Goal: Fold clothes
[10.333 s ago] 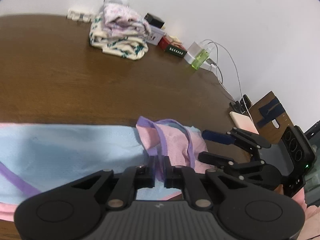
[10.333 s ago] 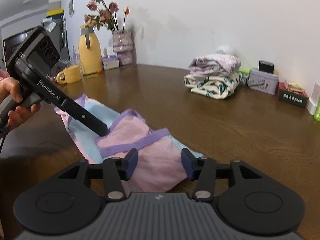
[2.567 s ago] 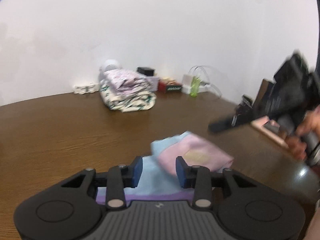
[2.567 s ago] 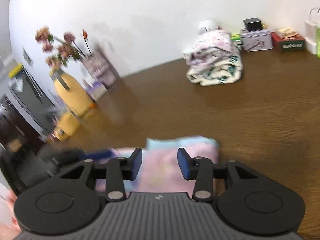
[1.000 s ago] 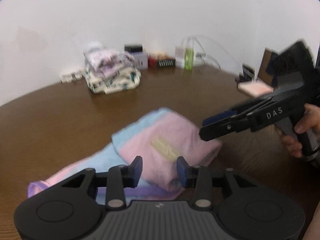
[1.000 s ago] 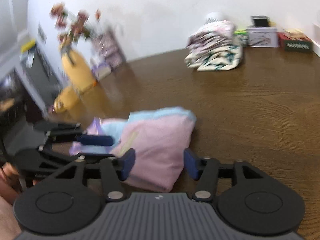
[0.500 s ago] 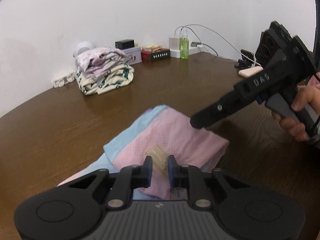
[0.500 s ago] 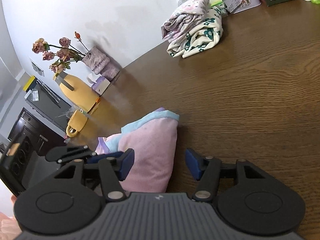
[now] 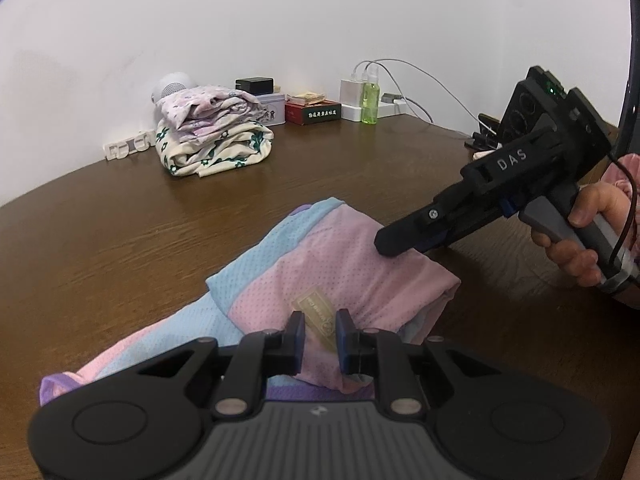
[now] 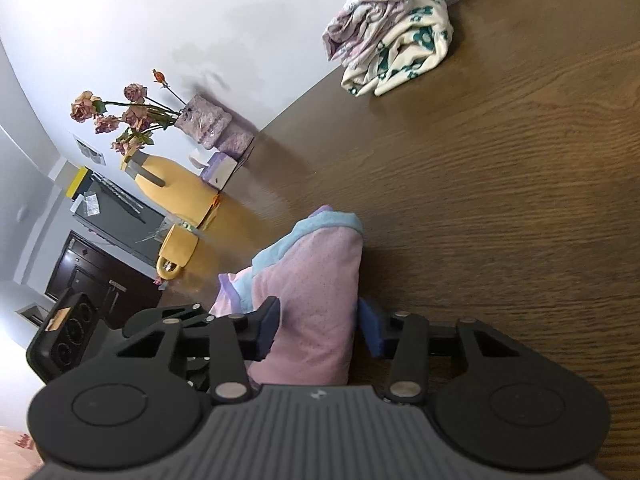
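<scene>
your left gripper [image 9: 319,338] has its jaws narrowed onto a fold of the pink and blue garment [image 9: 320,276], pinching it at the near edge, right by the tan label [image 9: 316,307]. the garment lies folded in a bundle on the brown desk [image 9: 120,216], its purple-trimmed end trailing toward you on the left.

your right gripper [image 10: 318,330] has its jaws set wide, straddling the pink end of the garment [image 10: 312,300]; whether the pads actually touch the cloth, you cannot tell. from the left wrist view its tip [image 9: 400,242] rests against the top of the bundle.

well apart, by the wall, sits a stack of folded floral clothes [image 9: 214,132]. a yellow jug [image 10: 176,188] and a vase of dried roses [image 10: 132,120] stand at the desk's far side.
</scene>
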`<action>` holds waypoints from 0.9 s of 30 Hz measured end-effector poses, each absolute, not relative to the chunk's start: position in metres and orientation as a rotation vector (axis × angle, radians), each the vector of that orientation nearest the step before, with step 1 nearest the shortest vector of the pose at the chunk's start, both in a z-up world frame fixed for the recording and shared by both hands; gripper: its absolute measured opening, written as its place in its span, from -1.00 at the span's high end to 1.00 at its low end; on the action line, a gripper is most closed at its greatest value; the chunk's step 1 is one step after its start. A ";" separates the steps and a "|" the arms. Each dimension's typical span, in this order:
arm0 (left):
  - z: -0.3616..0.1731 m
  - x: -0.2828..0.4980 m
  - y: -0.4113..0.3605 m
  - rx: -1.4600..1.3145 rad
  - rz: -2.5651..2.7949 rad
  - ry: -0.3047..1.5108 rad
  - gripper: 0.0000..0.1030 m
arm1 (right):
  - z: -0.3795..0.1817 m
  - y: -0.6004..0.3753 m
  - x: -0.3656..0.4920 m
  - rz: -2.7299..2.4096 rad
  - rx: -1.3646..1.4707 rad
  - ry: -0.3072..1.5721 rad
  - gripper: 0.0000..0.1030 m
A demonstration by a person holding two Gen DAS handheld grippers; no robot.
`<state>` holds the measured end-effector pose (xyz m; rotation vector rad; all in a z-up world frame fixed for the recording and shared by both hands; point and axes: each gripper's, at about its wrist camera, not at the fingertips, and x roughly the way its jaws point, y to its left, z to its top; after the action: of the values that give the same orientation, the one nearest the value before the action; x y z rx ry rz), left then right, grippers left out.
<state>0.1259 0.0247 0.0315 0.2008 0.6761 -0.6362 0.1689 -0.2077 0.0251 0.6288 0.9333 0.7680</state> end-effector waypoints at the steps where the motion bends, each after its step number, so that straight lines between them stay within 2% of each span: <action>1: 0.031 0.126 0.025 0.198 -0.638 0.675 0.70 | 0.025 -0.207 0.169 0.769 0.629 0.934 0.20; 8: 0.029 0.126 0.029 0.176 -0.652 0.669 0.70 | 0.023 -0.206 0.168 0.755 0.646 0.941 0.32; 13: 0.028 0.126 0.030 0.171 -0.653 0.661 0.69 | 0.020 -0.206 0.167 0.743 0.664 0.949 0.55; 22: 0.030 0.123 0.021 0.188 -0.654 0.655 0.69 | 0.036 -0.202 0.162 0.656 0.681 0.973 0.65; 24: 0.034 0.121 0.016 0.210 -0.684 0.660 0.47 | 0.049 -0.200 0.159 0.635 0.639 0.976 0.66; 27: 0.047 0.114 0.011 0.300 -0.740 0.616 0.30 | 0.074 -0.201 0.154 0.592 0.516 0.970 0.67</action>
<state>0.1140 0.0110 0.0473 0.3001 0.6165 -0.7399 0.1543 -0.2010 0.0743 0.5158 0.9705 0.5916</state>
